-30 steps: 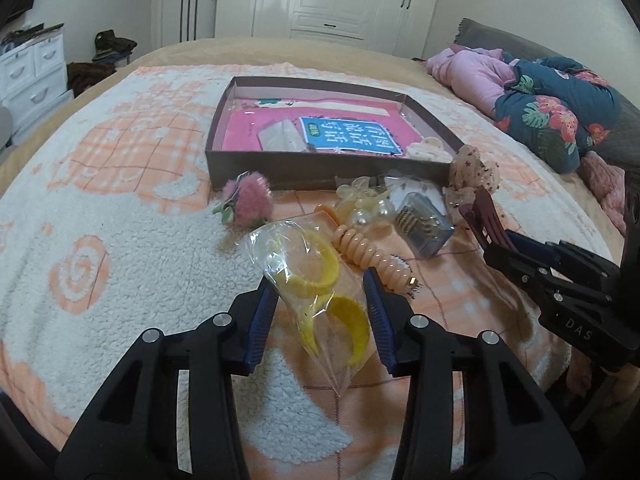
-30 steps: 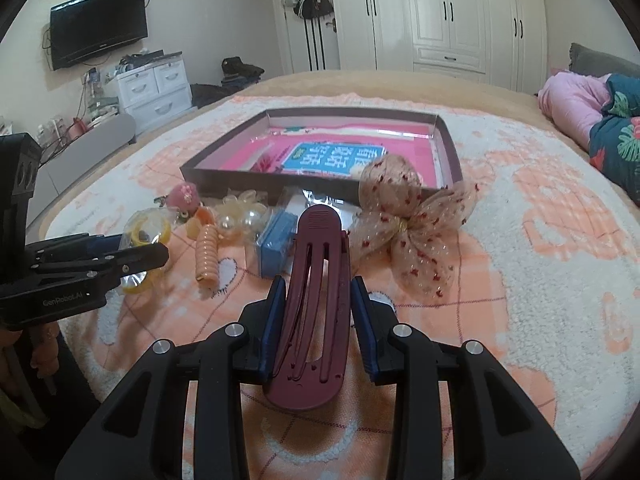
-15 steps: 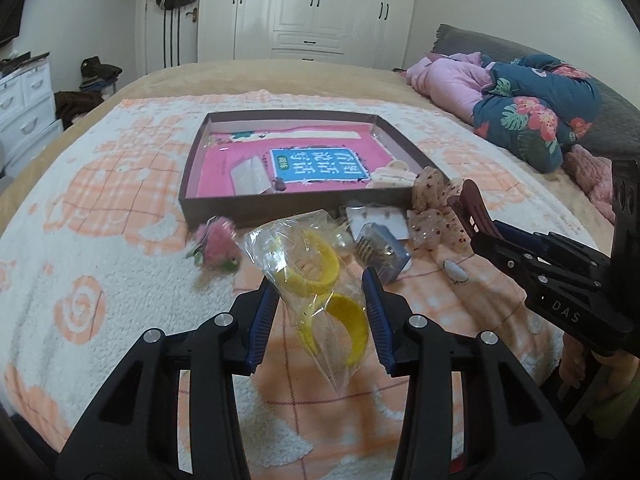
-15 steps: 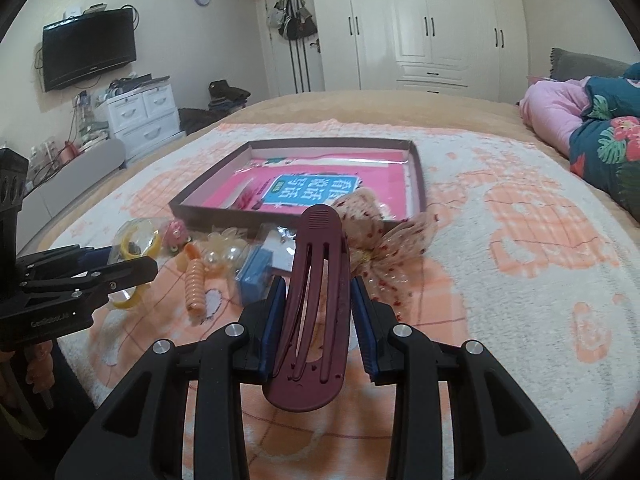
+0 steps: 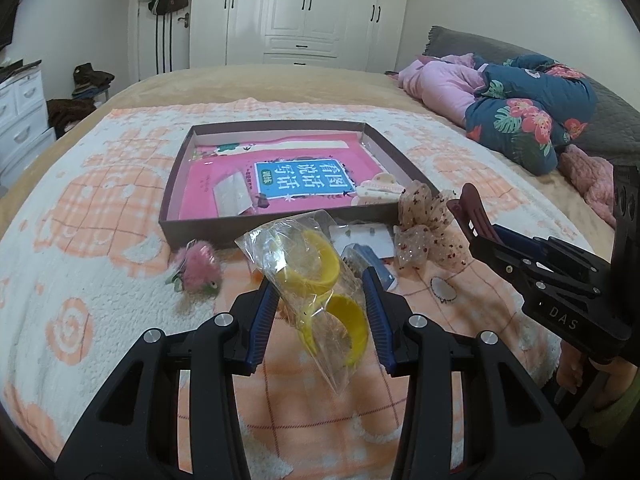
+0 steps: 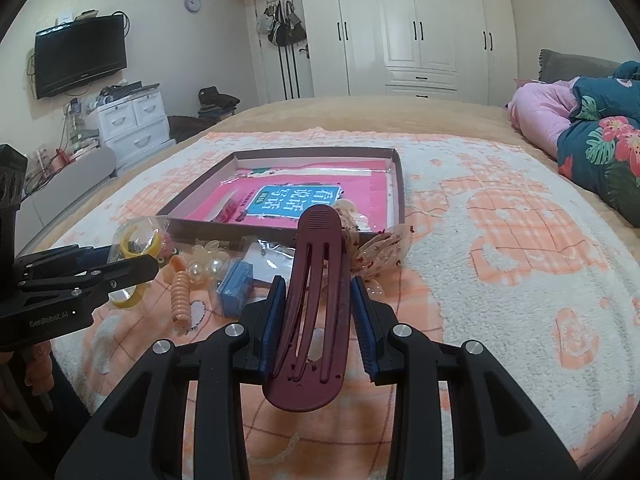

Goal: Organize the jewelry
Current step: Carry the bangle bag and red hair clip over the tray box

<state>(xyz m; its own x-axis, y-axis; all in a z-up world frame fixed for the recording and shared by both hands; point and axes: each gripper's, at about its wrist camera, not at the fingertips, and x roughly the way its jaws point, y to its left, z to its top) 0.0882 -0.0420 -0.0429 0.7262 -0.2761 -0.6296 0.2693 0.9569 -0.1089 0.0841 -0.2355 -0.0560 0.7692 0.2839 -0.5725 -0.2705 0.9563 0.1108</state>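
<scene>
A clear bag of 2 yellow bangles (image 5: 320,288) was held between the pads of the left gripper (image 5: 320,300), raised above the blanket (image 5: 80,240). A pink fuzzy hair tie (image 5: 198,266) lay on the blanket just left of the bag, near the front wall of the shallow box (image 5: 176,184). A pink book (image 5: 296,180) lay inside the box. A sequined bow (image 5: 426,232) rested by the box's right front corner. A maroon hair clip (image 6: 312,304) was clamped upright in the right gripper (image 6: 318,312), beside an orange spiral hair tie (image 6: 180,296) and a blue case (image 6: 236,288).
</scene>
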